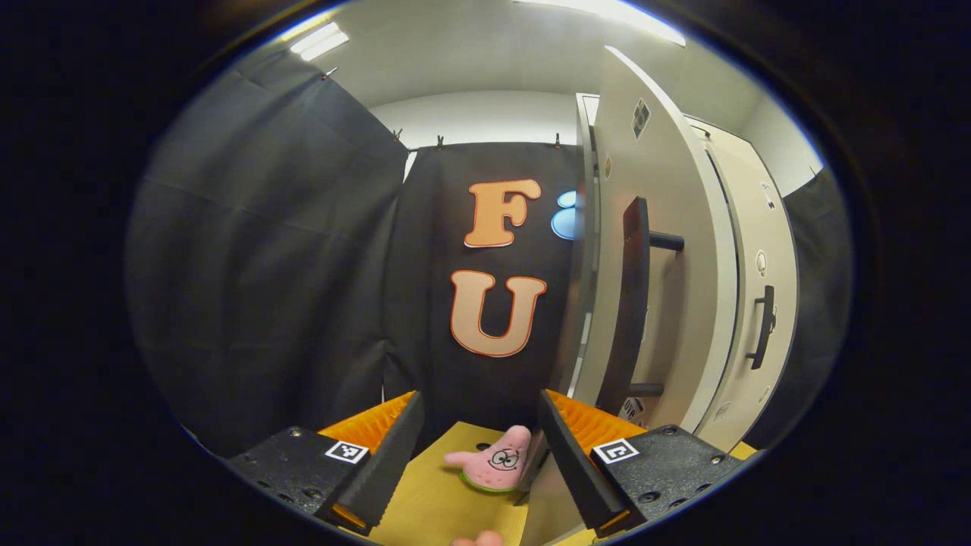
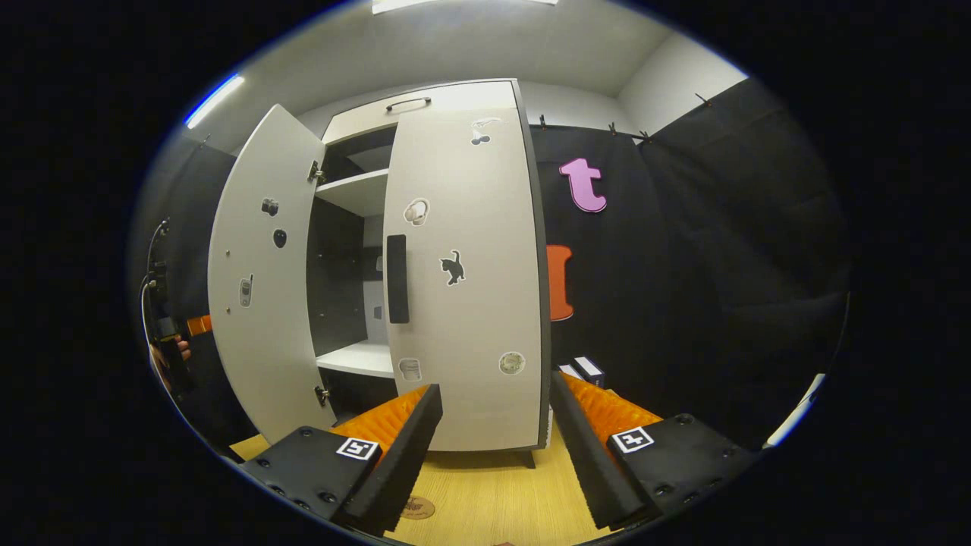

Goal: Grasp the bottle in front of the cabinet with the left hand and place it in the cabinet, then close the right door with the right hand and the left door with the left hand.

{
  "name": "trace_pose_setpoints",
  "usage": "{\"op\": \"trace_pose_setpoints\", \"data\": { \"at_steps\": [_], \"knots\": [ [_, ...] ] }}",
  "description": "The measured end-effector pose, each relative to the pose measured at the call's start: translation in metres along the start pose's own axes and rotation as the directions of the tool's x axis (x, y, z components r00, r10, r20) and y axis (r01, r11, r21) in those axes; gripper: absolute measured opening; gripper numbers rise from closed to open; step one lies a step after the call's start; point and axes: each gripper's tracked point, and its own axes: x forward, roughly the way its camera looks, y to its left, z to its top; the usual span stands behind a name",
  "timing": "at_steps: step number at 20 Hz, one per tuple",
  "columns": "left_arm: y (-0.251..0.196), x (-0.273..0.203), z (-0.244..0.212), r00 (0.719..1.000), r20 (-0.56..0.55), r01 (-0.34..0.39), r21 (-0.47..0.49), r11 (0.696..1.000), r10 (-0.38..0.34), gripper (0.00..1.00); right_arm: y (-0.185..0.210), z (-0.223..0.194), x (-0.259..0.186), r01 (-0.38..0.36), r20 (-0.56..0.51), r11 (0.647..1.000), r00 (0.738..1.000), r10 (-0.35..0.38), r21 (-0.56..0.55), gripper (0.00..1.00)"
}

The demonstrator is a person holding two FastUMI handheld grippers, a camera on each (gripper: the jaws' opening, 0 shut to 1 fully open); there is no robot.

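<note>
my left gripper is spread wide with nothing between its fingers, held level and low over the yellow table, looking along the cabinet's left side toward the black cloth wall. between the tips, further out on the table, lies a pink starfish plush toy. just right of them the left door stands swung out, its long axis upright, seen almost edge on, with its dark vertical handle facing me; beyond it is the right door. my right gripper is also wide apart and empty, level above the table, aimed squarely at the cabinet. from here the right door sits nearly closed, its dark handle upright, while the left door hangs open at an angle, leaving a gap onto white shelves. i cannot make out the bottle in that gap. at the far left edge a hand holds the other gripper.
</note>
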Motion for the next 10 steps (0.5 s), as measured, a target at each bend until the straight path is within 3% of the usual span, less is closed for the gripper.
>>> {"op": "trace_pose_setpoints", "data": {
  "at_steps": [4, 5, 6, 10],
  "knots": [
    [-0.041, -0.003, -0.005, 0.996, -0.008, 0.090, -0.012, 0.996, -0.090, 0.96, -0.006, -0.001, 0.002, 0.009, 0.005, 1.000, 1.000, -0.009, -0.021, 0.95],
    [-0.053, -0.004, -0.006, 0.993, -0.010, 0.119, -0.014, 0.993, -0.119, 0.93, -0.007, -0.001, 0.001, 0.012, 0.008, 1.000, 1.000, -0.012, -0.016, 0.96],
    [-0.066, -0.003, -0.009, 0.989, -0.013, 0.148, -0.020, 0.989, -0.148, 0.96, -0.008, -0.001, 0.001, 0.016, 0.009, 1.000, 1.000, -0.016, -0.010, 0.95],
    [-0.113, -0.001, -0.021, 0.967, -0.026, 0.251, -0.054, 0.966, -0.253, 0.93, -0.017, 0.000, -0.001, 0.045, 0.013, 0.999, 0.999, -0.045, -0.014, 0.95]
  ]
}}
